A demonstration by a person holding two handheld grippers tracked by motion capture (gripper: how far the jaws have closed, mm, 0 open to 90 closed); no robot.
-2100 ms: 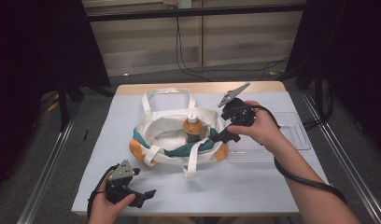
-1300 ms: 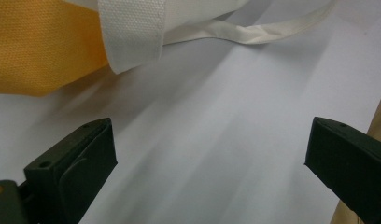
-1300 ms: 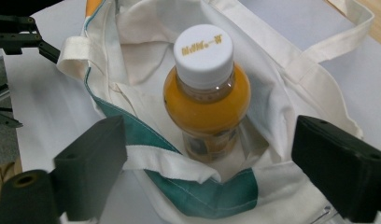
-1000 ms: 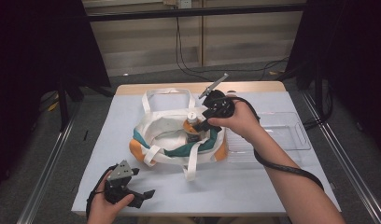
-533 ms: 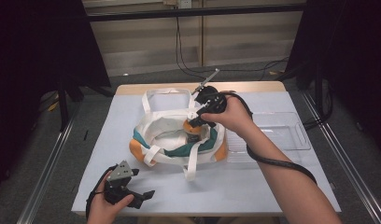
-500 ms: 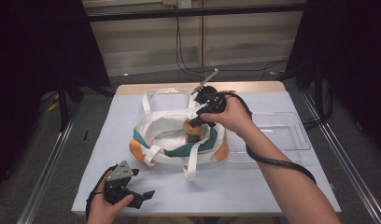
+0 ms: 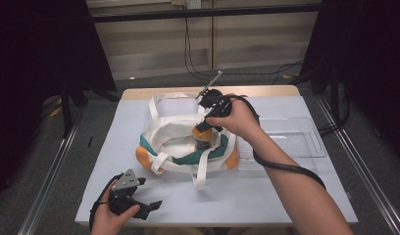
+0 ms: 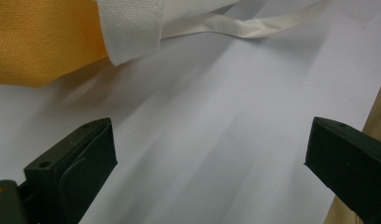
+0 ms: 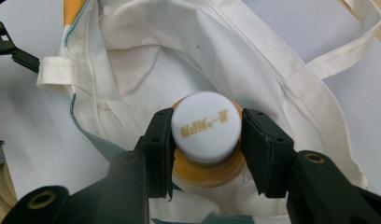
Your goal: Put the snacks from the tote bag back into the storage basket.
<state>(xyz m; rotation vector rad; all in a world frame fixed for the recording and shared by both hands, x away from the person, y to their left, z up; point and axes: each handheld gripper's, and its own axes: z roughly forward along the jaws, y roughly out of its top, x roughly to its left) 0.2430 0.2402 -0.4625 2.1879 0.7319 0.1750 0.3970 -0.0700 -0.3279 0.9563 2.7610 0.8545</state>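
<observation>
High view: right gripper down inside open tote bag mid-table, left gripper resting near front edge — left gripper view: jaws spread wide over bare white table — right gripper view: jaws clamped on white cap of orange bottle standing in bag.

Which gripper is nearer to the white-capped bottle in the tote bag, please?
Right: the right gripper clamps the bottle at its cap; the left gripper rests near the table's front edge.
</observation>
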